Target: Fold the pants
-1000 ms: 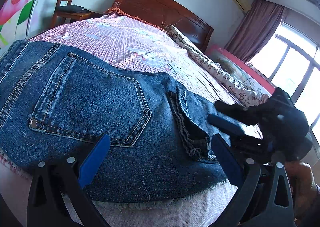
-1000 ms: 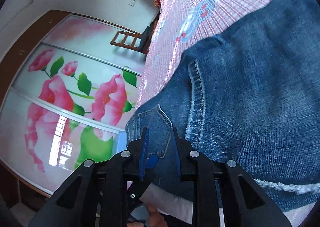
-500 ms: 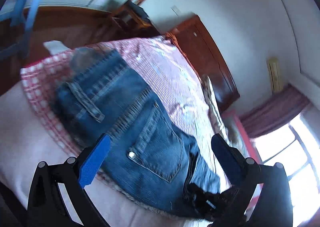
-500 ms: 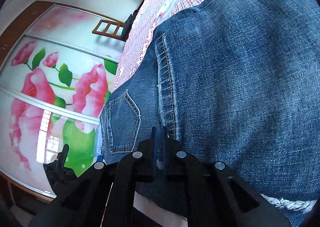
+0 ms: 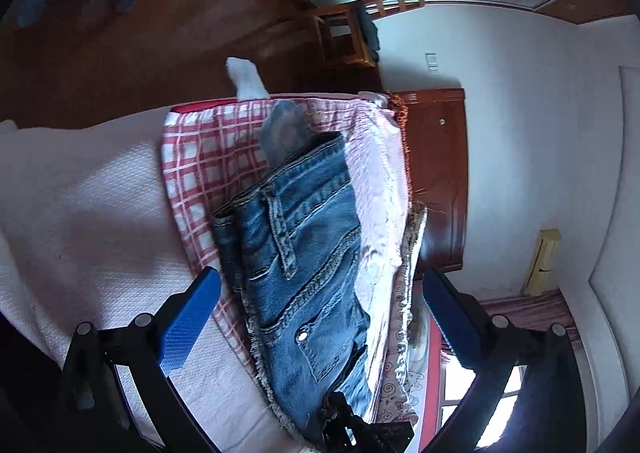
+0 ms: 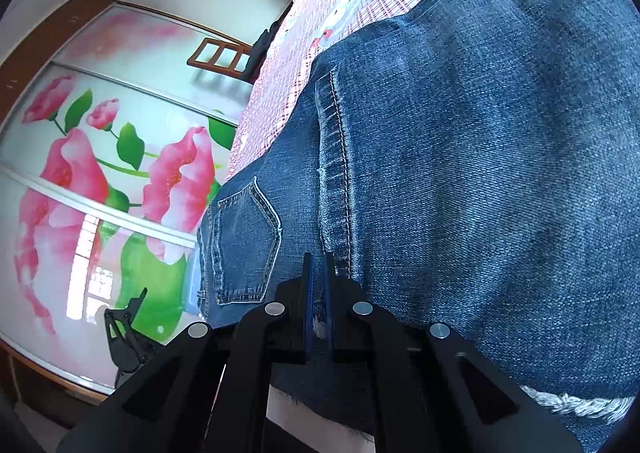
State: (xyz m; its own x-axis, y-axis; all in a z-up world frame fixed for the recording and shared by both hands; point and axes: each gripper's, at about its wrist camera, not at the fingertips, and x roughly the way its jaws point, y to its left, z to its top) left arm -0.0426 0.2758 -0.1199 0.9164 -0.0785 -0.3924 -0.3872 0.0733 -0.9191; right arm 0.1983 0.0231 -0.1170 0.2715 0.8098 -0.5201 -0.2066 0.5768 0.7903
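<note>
Blue denim shorts [image 5: 304, 273] with frayed hems lie on the bed's checked pink sheet [image 5: 200, 165]. In the left wrist view they run from the waistband at the far end to the near hem. My left gripper [image 5: 320, 317] is open and empty, held above and back from the shorts. My right gripper [image 6: 318, 285] is shut on the shorts' [image 6: 460, 173] denim next to the stitched centre seam near the frayed hem. It also shows at the bottom of the left wrist view [image 5: 360, 431]. The left gripper appears small at the right wrist view's lower left [image 6: 128, 333].
A white towel-like cover [image 5: 80, 221] lies over the mattress corner. A wooden headboard [image 5: 440, 173], a wooden chair [image 5: 352, 33] and brown floor surround the bed. A flowered wardrobe door [image 6: 100, 193] stands beside the bed. A window [image 5: 500, 385] is at the lower right.
My left gripper has pulled away from the shorts and swung out to the bed's side, staying open. My right gripper has closed fully onto the denim at the seam.
</note>
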